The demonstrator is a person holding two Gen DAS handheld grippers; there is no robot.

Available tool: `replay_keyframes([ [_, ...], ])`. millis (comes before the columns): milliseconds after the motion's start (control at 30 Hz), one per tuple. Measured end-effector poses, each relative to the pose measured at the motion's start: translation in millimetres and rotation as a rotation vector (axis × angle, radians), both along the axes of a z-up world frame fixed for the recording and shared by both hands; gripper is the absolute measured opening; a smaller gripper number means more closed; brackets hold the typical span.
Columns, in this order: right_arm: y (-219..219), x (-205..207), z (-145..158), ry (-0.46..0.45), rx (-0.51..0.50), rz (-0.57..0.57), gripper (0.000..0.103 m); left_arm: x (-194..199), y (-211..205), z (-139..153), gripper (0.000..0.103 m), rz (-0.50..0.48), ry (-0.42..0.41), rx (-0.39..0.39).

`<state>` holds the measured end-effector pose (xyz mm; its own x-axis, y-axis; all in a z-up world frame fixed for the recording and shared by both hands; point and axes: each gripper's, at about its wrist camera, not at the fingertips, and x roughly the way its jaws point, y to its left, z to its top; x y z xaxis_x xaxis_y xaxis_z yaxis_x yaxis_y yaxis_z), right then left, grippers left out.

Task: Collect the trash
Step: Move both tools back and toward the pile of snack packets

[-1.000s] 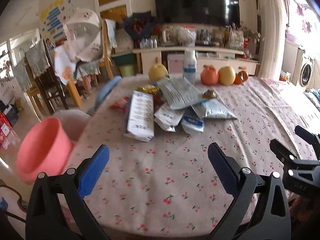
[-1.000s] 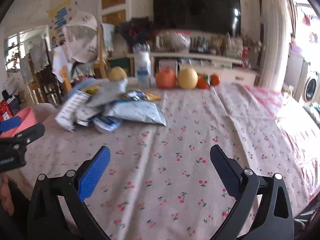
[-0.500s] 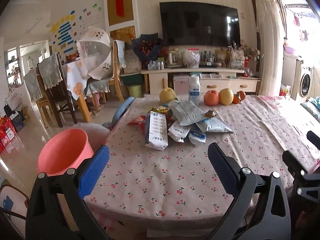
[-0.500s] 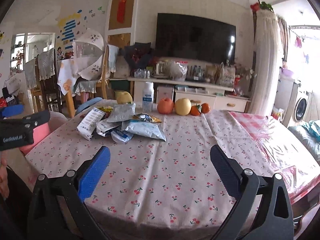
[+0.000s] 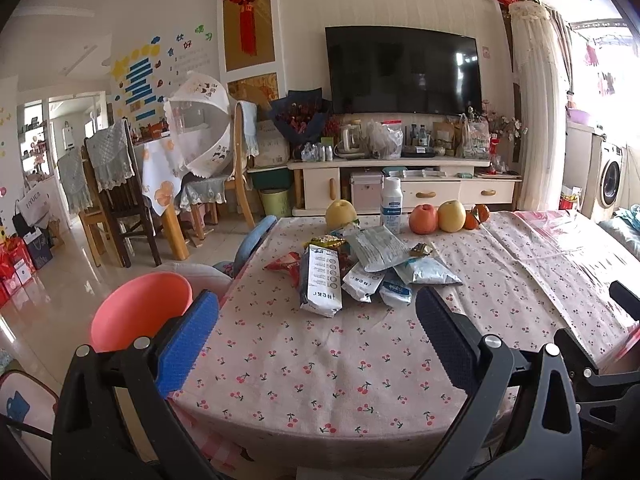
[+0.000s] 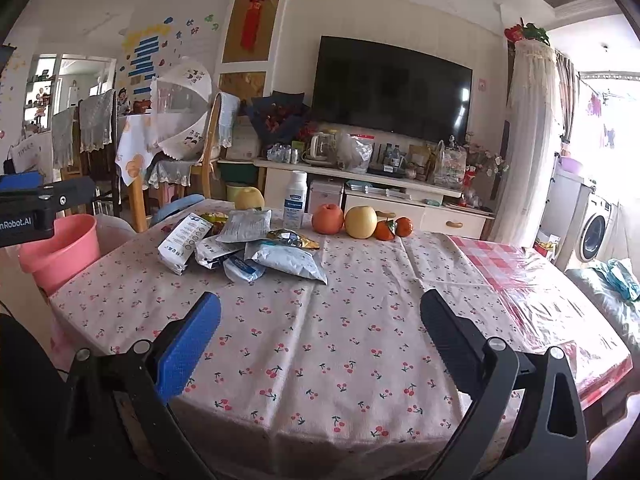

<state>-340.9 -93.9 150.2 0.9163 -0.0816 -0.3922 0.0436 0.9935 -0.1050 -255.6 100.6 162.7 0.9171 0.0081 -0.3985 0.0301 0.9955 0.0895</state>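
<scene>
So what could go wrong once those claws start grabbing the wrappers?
1. The wrappers overlap in a loose pile, so a claw may lift two or drag some off the table.
2. The white bottle and fruit stand just behind; a deep reach could topple or roll them.
3. The pink bin sits below the table edge, so a dropped wrapper might miss.

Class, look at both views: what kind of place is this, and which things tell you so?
Most likely a home living and dining room: a wall-mounted television above a low cabinet, a dining table with chairs, and a washing machine at the side.
</scene>
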Motion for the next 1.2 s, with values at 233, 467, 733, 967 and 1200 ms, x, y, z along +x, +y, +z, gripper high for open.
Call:
replay_keyframes([
  [233, 1.5, -0.3, -1.7, -0.009, -0.014, 0.009, 0.099, -1.6, 1.3, 0.9, 0.099, 0.001, -0.007, 0.003],
  [467, -0.1, 1.2, -3.8, -0.009, -0.013, 0.023, 0.099, -1.5, 0.0, -0.4, 0.099, 0.002, -0.007, 0.005],
  [733, -4.0, 11.1, -11.7, 0.035, 0.025, 0.057, 0.099, 0.3, 7.0, -3.9, 0.099, -0.003, 0.009, 0.020],
  [967, -6.1, 23.7, -21.6, 0.088, 0.056, 0.077, 0.099, 10.2, 8.6, -19.7, 0.099, 0.001, 0.029, 0.036],
  [1200, -12.8, 48.6, -36.3, 0.188, 0.124, 0.114, 0.099, 33.3, 14.9, -46.3, 0.099, 0.010, 0.090, 0.043],
])
